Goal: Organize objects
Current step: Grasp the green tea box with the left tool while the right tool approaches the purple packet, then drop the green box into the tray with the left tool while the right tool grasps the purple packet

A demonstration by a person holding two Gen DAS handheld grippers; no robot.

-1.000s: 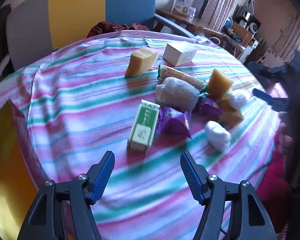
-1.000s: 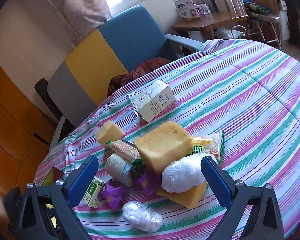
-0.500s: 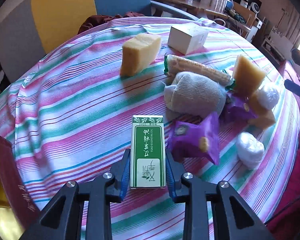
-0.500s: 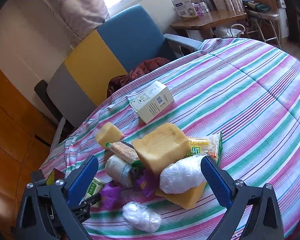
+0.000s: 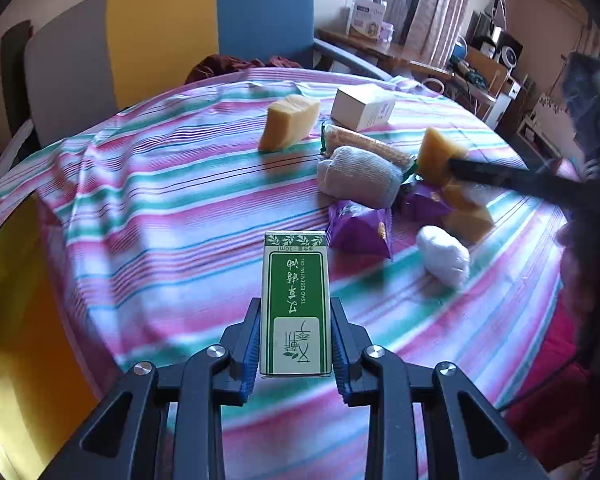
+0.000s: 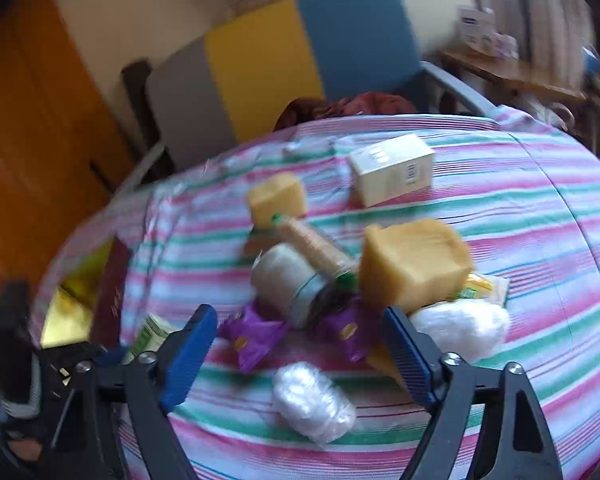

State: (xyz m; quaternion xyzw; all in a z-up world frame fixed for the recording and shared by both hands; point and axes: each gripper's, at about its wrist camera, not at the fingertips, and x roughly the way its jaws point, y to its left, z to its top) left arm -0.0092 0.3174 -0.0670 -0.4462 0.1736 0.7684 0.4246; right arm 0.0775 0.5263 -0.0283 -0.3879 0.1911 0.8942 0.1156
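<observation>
My left gripper (image 5: pixel 295 322) is shut on a green essential-oil box (image 5: pixel 295 292) and holds it just above the striped tablecloth (image 5: pixel 172 208). Beyond it lies a pile: a grey sock roll (image 5: pixel 356 180), purple packets (image 5: pixel 358 228), yellow sponges (image 5: pixel 288 124) and a white wrapped bundle (image 5: pixel 444 256). My right gripper (image 6: pixel 300 314) hangs over that pile with its jaws closing. The purple packets (image 6: pixel 256 336) and the sock roll's end (image 6: pixel 288 280) lie between its pads, which press on nothing. A large sponge (image 6: pixel 414 264) sits by its right finger and a white bundle (image 6: pixel 312 400) below.
A white carton (image 6: pixel 392 168) and a cracker pack (image 5: pixel 364 144) lie further back. A grey, yellow and blue chair (image 5: pixel 160 28) stands behind the table. A dark red and gold box (image 6: pixel 108 304) is at the table's left edge. Cluttered furniture fills the back right.
My left gripper went from wide open to shut on the green box, then drew it back off the cloth. The right gripper rolled, moved in over the pile, and its jaws narrowed.
</observation>
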